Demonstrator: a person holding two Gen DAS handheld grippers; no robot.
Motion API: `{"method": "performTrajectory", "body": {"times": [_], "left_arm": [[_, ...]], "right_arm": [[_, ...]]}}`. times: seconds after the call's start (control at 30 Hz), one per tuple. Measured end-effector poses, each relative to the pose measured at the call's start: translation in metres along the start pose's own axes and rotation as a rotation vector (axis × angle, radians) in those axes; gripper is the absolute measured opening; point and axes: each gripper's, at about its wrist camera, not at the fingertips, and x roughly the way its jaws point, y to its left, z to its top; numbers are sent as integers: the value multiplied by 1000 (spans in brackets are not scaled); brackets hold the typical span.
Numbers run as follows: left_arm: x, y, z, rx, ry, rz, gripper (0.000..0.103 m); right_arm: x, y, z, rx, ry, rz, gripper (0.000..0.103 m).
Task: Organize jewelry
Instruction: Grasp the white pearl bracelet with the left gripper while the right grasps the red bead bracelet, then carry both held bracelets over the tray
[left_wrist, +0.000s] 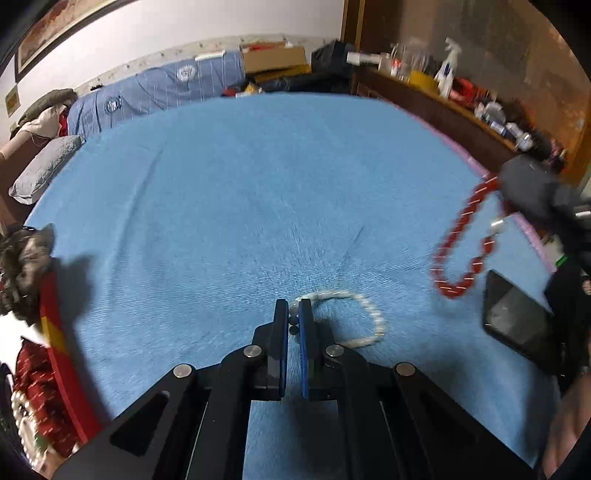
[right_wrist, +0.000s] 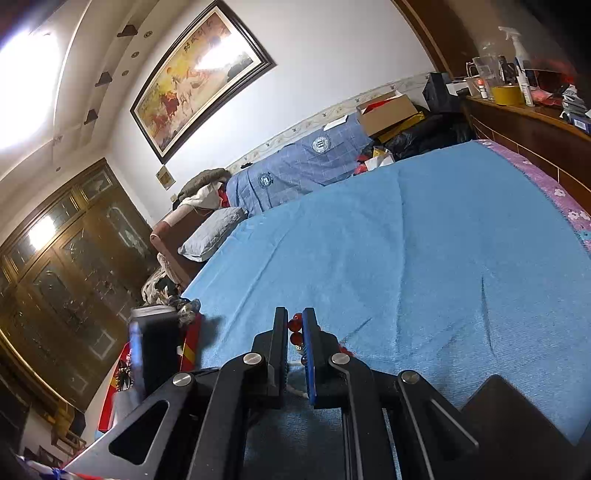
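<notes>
A white bead bracelet (left_wrist: 364, 314) lies in a loop on the blue bedspread (left_wrist: 258, 192). My left gripper (left_wrist: 294, 314) is shut on its near end, with beads between the pads. A red bead bracelet (left_wrist: 463, 243) hangs in the air at the right, held by my right gripper (left_wrist: 524, 184), which is blurred there. In the right wrist view my right gripper (right_wrist: 295, 325) is shut on the red beads (right_wrist: 295, 330), above the bedspread (right_wrist: 406, 240). The left gripper shows blurred at the left (right_wrist: 159, 350).
A red and yellow box (left_wrist: 55, 339) with jewelry inside stands at the bed's left edge, also in the right wrist view (right_wrist: 190, 343). A black phone (left_wrist: 517, 321) lies at the right. Pillows (left_wrist: 44, 170) and folded bedding (left_wrist: 155, 88) lie at the far end. A cluttered wooden shelf (left_wrist: 461, 103) runs along the right.
</notes>
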Motion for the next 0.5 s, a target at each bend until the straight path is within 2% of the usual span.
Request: {"method": "performTrajectory", "body": {"times": [0.1,0.27,0.5], "left_arm": [[-27,9,-6,-22,-50,-16,4],[-55,12,-10,-27,-105,3,5],[-76,20,-9,-51,-136,4,5]], "right_arm": [[1,2,-1,-10,4,0,8],[8,7,-5,-28,27,8,8],[8,15,-7,-67,22,27,8]]}}
